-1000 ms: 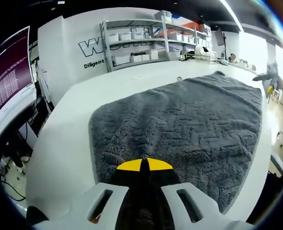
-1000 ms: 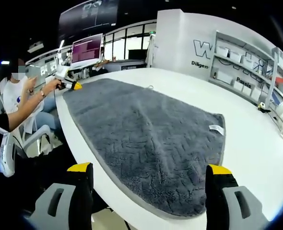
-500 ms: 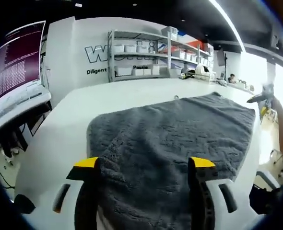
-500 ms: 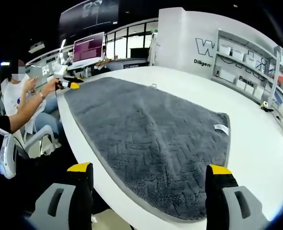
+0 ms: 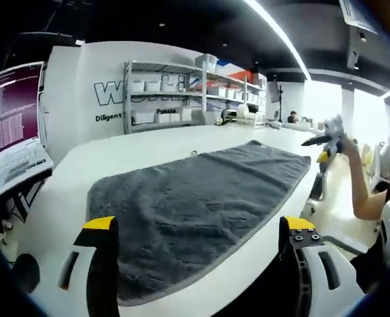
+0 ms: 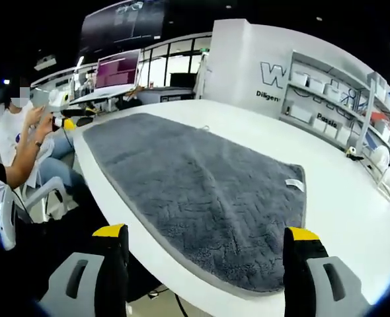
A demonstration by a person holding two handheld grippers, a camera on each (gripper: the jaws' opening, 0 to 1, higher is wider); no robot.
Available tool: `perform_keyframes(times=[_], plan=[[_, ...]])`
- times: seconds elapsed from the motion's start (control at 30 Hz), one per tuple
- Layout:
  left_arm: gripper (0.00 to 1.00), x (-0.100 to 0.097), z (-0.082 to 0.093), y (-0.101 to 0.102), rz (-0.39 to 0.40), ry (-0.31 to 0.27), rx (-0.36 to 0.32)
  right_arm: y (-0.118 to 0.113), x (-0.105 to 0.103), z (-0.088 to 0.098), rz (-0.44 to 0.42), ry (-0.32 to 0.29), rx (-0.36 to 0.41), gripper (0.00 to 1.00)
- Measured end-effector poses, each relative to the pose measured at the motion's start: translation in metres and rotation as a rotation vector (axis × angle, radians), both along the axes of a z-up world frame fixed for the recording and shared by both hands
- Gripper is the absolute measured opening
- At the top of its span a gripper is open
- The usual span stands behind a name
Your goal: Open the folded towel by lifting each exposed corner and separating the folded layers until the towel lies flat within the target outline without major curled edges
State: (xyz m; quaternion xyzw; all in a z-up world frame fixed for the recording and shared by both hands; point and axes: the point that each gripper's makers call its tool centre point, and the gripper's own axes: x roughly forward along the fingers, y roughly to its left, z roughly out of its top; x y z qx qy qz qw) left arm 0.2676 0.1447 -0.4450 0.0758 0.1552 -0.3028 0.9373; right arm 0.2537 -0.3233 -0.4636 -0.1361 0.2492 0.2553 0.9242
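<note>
The left gripper (image 5: 194, 231), which a second ago had its yellow-tipped jaws pinched together over the near edge of the grey towel (image 5: 195, 198), now stands with them spread wide and holding nothing; half a second ago they were already apart with towel pile between them, and now the cloth lies ahead of them on the white table (image 5: 69, 191), so the grip has been let go and the gripper drawn back from the edge. In the left gripper view the towel spreads as a single flat sheet toward the far side of the table, its border lying down and no doubled layer showing; no target outline can be made out. Across the table the right gripper (image 5: 324, 140) shows in a person's hand just off the towel's far end, too small to read. In the right gripper view the right gripper (image 6: 205, 232) has its jaws wide apart and empty, as in both earlier pictures, hanging off the table's near rim with the towel (image 6: 195, 191) stretched away flat and a small white label (image 6: 293, 184) at one edge. I judge the unfolding essentially done; what remains is at most checking for a curled edge.
</note>
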Motion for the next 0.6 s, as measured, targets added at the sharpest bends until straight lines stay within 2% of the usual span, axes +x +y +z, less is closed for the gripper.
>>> perform_keyframes(times=[0.07, 0.23, 0.3, 0.47, 0.57, 0.6], plan=[[0.99, -0.011, -0.002, -0.001, 0.004, -0.007, 0.025, 0.006, -0.003, 0.005, -0.007, -0.024, 0.010, 0.99], [0.99, -0.028, -0.007, 0.005, 0.027, -0.011, 0.004, 0.018, -0.018, 0.010, -0.035, -0.080, 0.020, 0.99], [0.99, -0.030, -0.008, 0.010, 0.048, -0.026, -0.010, 0.022, -0.024, 0.011, -0.059, -0.103, 0.041, 0.99], [0.99, -0.033, -0.021, 0.028, 0.071, -0.015, -0.044, 0.034, -0.036, -0.001, -0.076, -0.104, 0.055, 0.99], [0.99, -0.035, -0.029, 0.035, 0.073, -0.001, -0.068, 0.038, -0.039, -0.001, -0.072, -0.093, 0.055, 0.99], [0.98, -0.037, -0.030, 0.037, 0.077, -0.001, -0.084, 0.038, -0.038, 0.004, -0.086, -0.126, 0.058, 0.99]])
